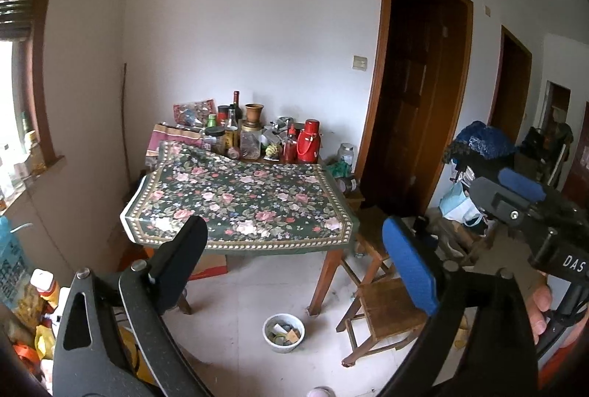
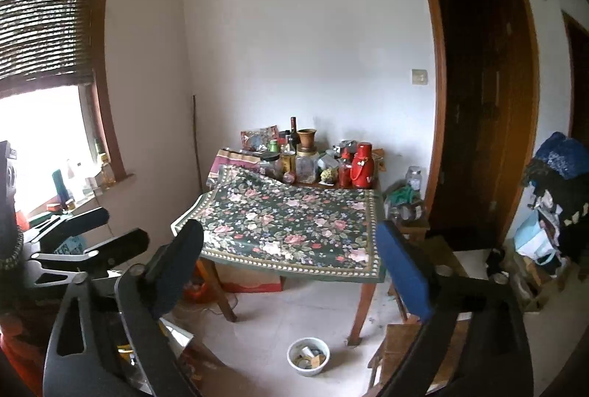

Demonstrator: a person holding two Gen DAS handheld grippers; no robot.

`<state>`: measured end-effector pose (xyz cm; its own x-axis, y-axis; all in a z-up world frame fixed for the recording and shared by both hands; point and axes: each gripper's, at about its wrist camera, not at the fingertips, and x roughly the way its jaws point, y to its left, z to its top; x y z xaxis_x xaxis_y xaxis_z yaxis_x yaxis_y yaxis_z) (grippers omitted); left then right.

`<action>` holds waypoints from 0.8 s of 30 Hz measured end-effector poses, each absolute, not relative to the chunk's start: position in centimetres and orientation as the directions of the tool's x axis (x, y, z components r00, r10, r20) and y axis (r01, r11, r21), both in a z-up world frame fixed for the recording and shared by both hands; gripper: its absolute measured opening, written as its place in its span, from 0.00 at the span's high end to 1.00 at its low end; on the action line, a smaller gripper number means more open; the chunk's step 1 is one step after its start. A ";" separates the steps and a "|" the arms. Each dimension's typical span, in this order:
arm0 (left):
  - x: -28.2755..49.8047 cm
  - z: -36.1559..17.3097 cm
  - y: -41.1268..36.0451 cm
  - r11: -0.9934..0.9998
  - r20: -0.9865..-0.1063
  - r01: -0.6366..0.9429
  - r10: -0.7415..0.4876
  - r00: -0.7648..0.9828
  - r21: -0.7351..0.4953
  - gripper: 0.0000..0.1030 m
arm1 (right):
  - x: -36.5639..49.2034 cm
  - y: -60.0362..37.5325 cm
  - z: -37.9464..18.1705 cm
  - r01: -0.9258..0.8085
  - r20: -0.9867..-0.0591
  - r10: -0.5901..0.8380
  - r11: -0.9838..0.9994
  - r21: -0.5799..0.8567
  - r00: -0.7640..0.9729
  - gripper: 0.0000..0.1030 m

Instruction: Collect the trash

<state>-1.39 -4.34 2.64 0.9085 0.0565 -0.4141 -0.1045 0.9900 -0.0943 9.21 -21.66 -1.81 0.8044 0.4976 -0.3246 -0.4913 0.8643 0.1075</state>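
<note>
A white bowl (image 1: 283,332) with scraps of trash in it sits on the tiled floor by the table's front right leg; it also shows in the right wrist view (image 2: 308,356). My left gripper (image 1: 294,253) is open and empty, held high above the floor, facing the table. My right gripper (image 2: 291,257) is open and empty too, beside it. The right gripper's body shows at the right edge of the left wrist view (image 1: 530,209). The left gripper's fingers (image 2: 88,235) show at the left of the right wrist view.
A wooden table (image 1: 243,202) with a floral cloth holds bottles, jars and a red thermos (image 1: 307,141) at its back. A small wooden chair (image 1: 383,308) stands right of it. Bags and clutter lie left (image 1: 33,316) and right (image 1: 464,202). Dark doorways are on the right wall.
</note>
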 end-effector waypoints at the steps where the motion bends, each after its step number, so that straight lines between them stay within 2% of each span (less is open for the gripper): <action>1: -1.9 2.7 -4.2 0.990 -0.410 -0.106 0.057 0.910 -0.096 0.06 | 9.2 -21.7 -1.8 -0.491 -0.325 0.498 0.864 0.108 0.804 0.08; 11: -3.4 3.2 -4.1 0.990 -0.390 -0.110 0.069 0.918 -0.085 0.06 | 8.4 -20.6 -2.0 -0.503 -0.349 0.501 0.859 0.093 0.792 0.08; 24: -3.1 2.9 -4.3 0.989 -0.406 -0.112 0.064 0.912 -0.094 0.06 | 8.0 -20.8 -2.4 -0.507 -0.367 0.502 0.857 0.092 0.783 0.08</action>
<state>-3.05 -4.35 2.90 0.9115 0.0643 -0.4062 -0.1115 0.9893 -0.0936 7.97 -20.75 -2.39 0.7828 0.5024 -0.3671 -0.5069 0.8571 0.0920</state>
